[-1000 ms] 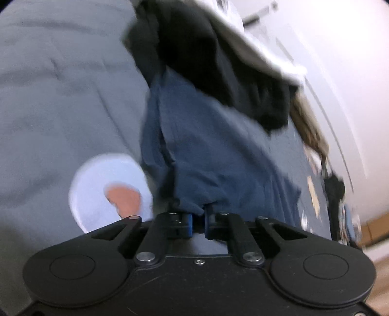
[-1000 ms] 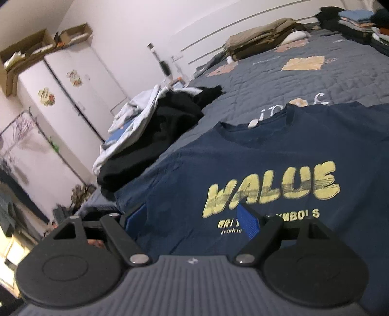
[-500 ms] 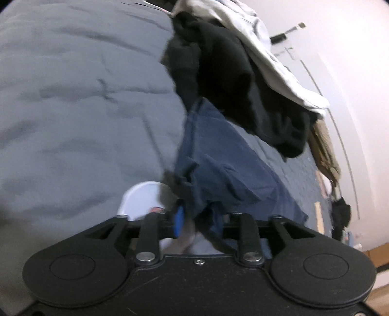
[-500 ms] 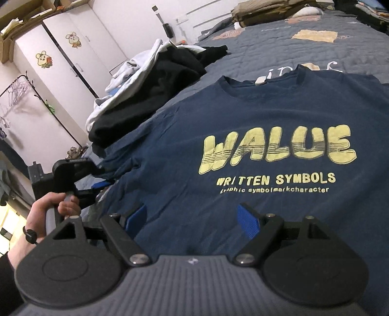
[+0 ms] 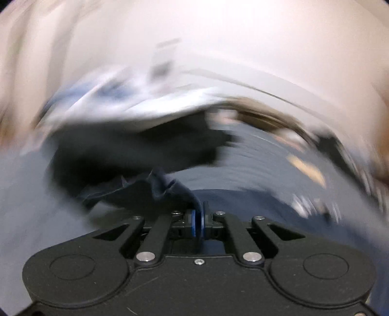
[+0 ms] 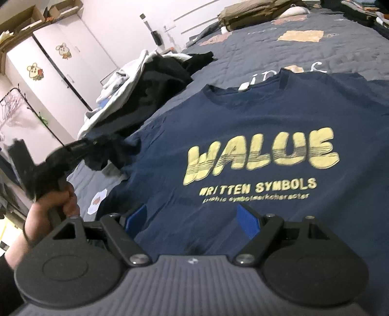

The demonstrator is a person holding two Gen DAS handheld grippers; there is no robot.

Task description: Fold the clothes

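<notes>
A navy T-shirt (image 6: pixel 255 121) with yellow "WALUE" lettering lies face up on the grey bed. My left gripper (image 5: pixel 199 218) is shut on the shirt's left sleeve (image 5: pixel 155 192) and holds it lifted off the bed. It also shows in the right wrist view (image 6: pixel 97 150), blurred, with the sleeve bunched at its tips. My right gripper (image 6: pixel 192 218) is open and empty, low over the shirt's lower front, below the lettering.
A heap of black and white clothes (image 6: pixel 150 85) lies left of the shirt. Folded clothes (image 6: pixel 252 12) are stacked at the bed's far end. A white wardrobe (image 6: pixel 58 65) stands on the left. The grey quilt (image 6: pixel 328 53) stretches beyond the collar.
My left gripper has swung up and turned toward the shirt, lifting the sleeve; its view is now motion-blurred. My right gripper has moved closer over the shirt, still open.
</notes>
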